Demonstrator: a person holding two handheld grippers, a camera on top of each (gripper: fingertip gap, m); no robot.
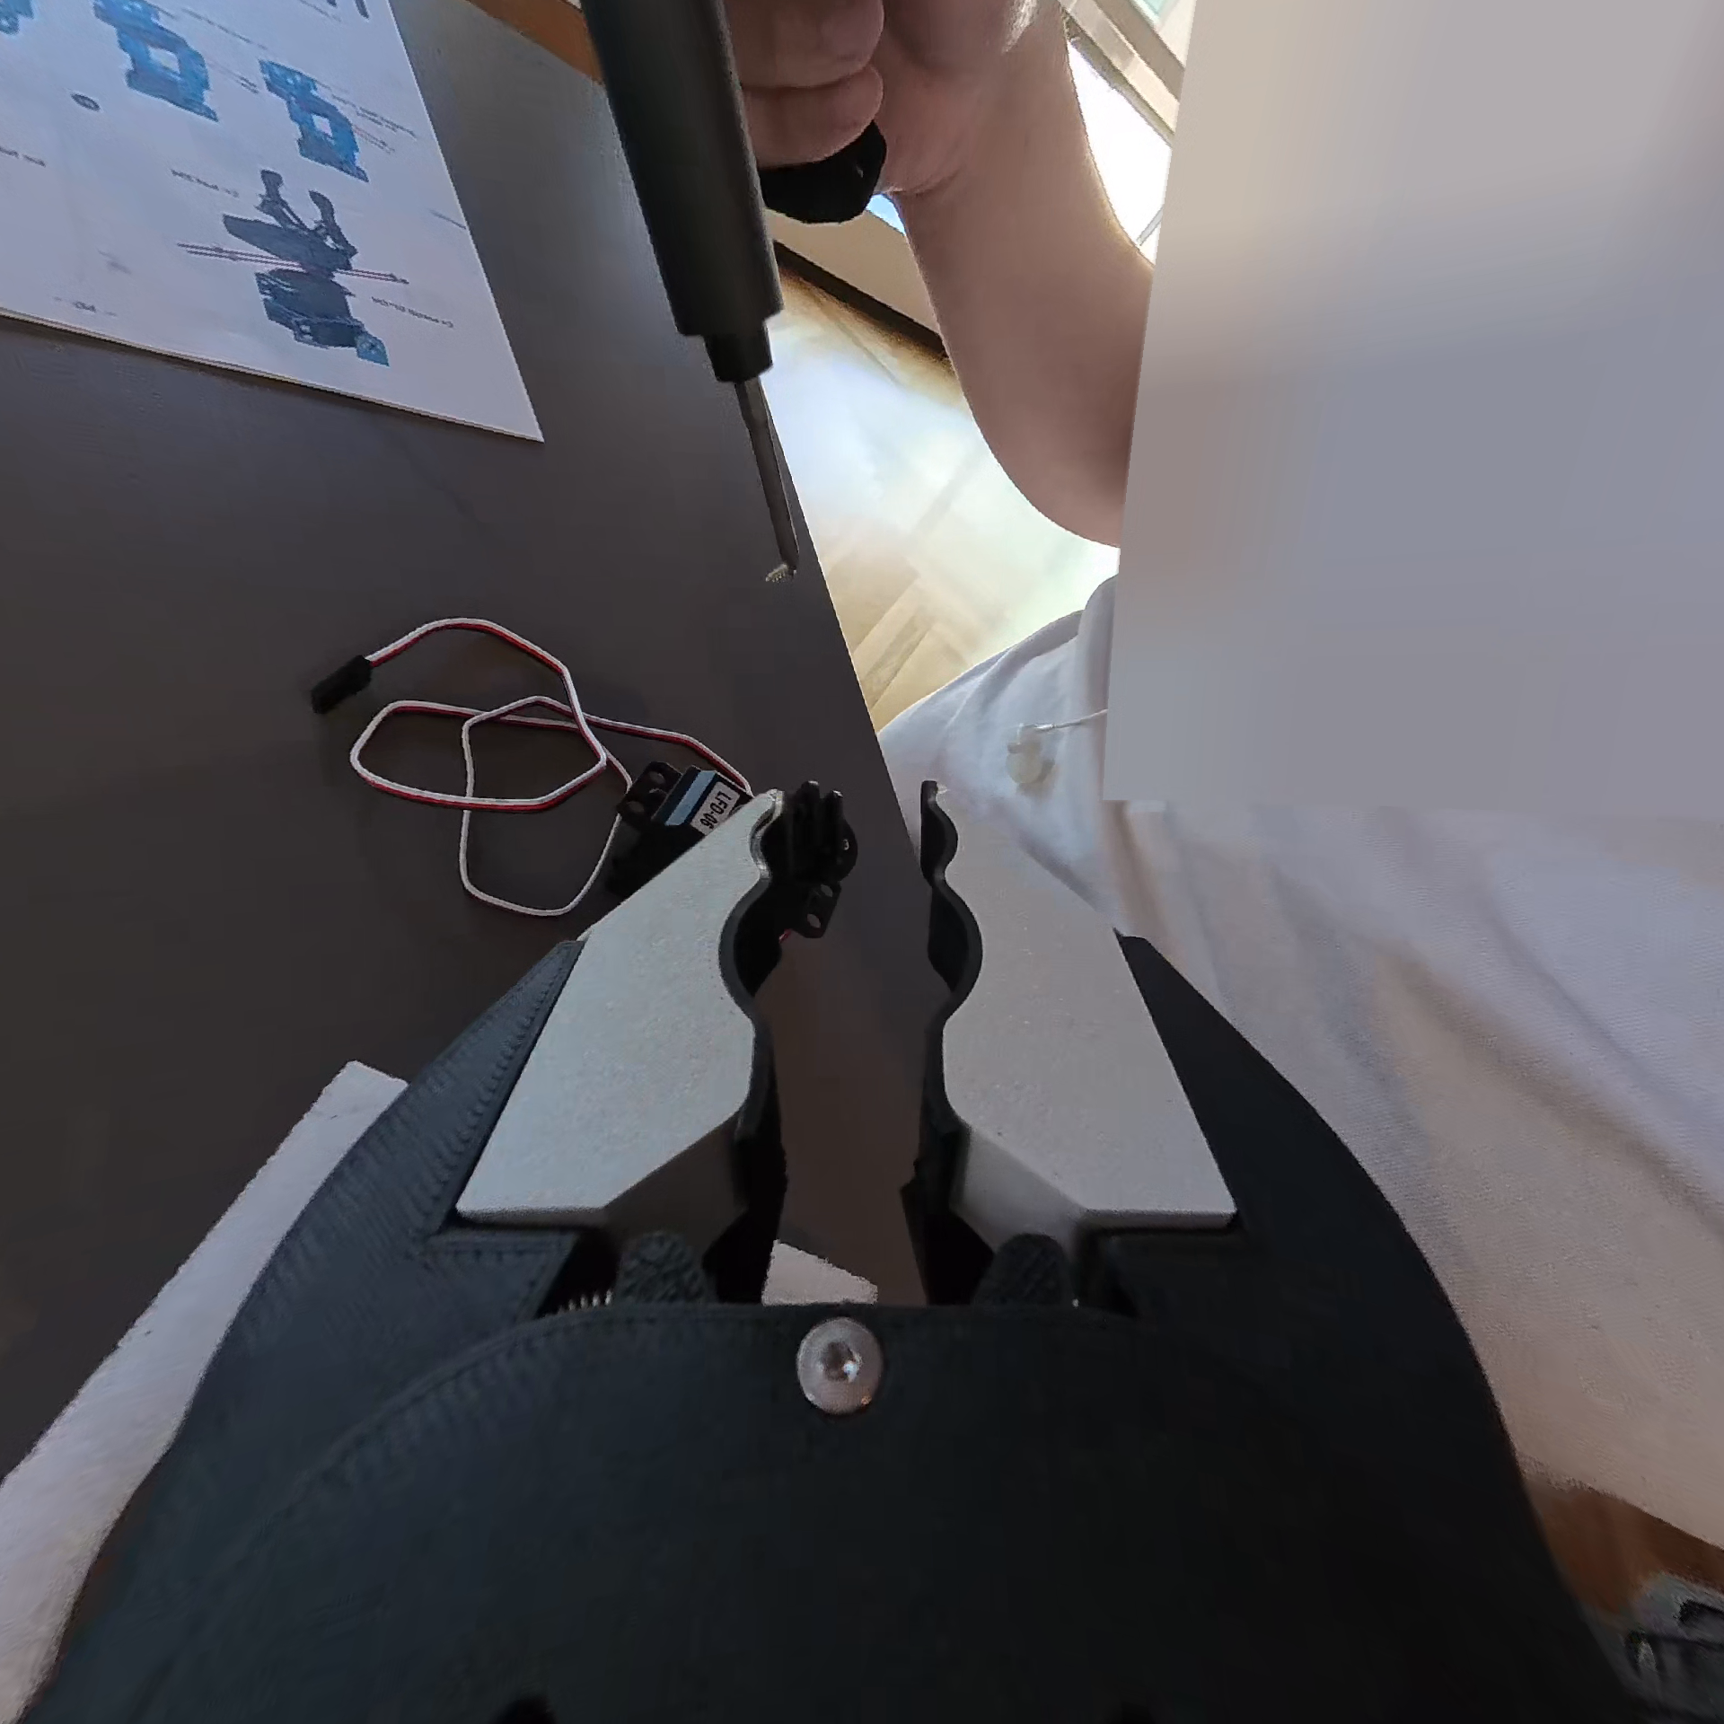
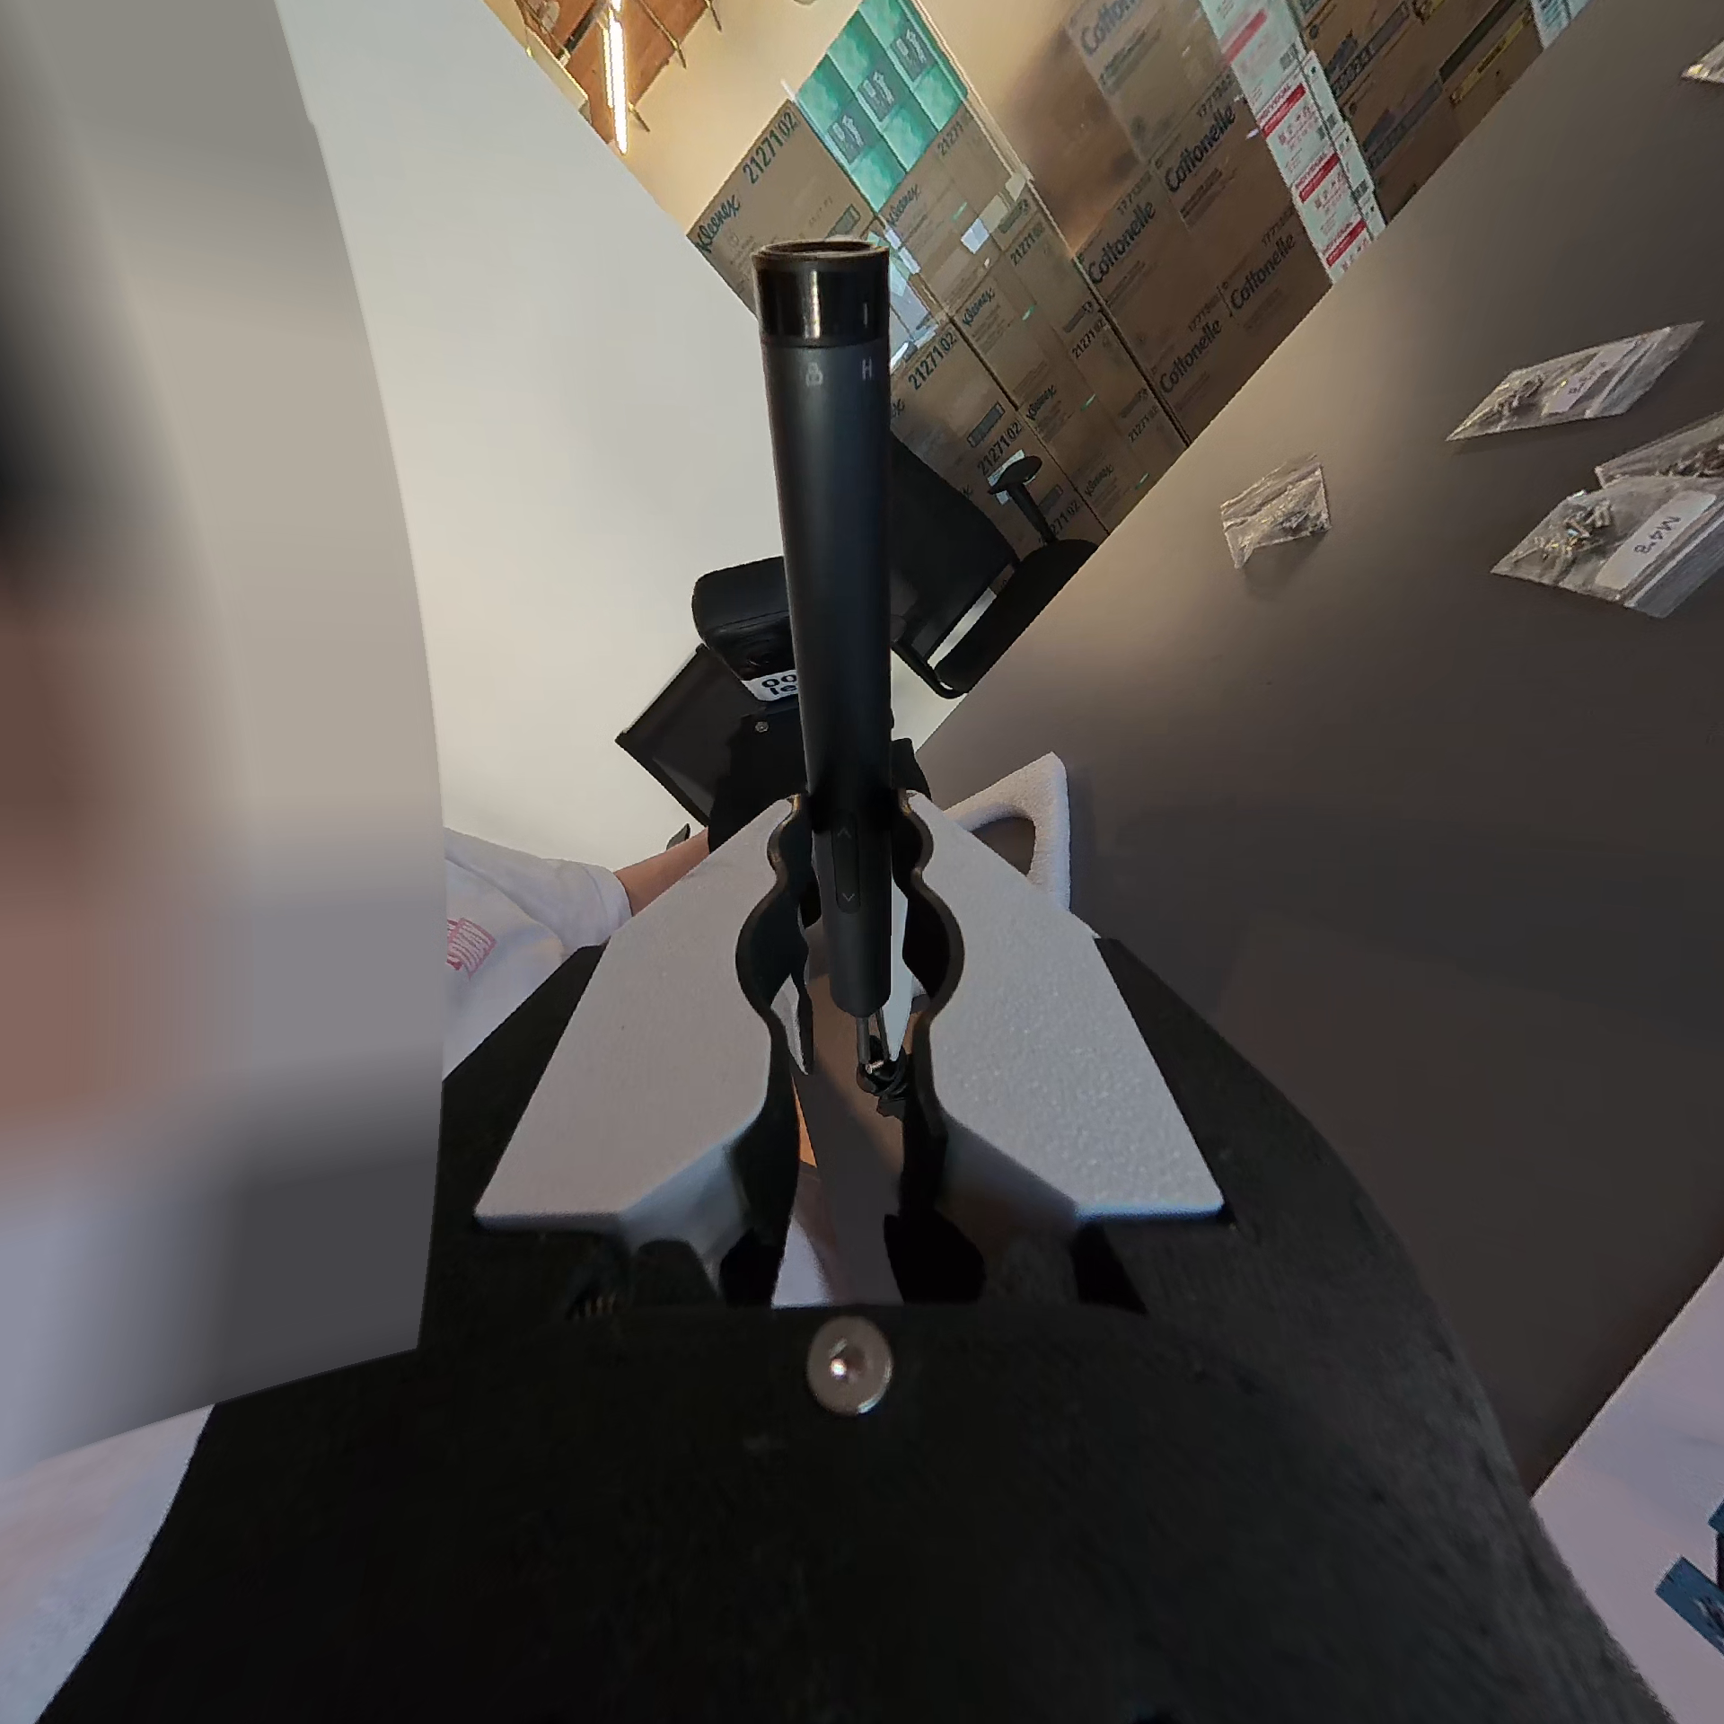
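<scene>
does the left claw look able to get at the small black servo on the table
Probably yes. The left claw is open, and the black servo lies just beyond its left finger, with only loose red-and-white wires around it. The finger covers part of the servo.

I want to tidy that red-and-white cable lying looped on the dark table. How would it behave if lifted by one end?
The red-and-white cable lies in loose loops, so it is probably floppy and would trail. It looks thin and light. One end seems to run into the small black servo beside the left gripper, so lifting may drag that along.
</scene>
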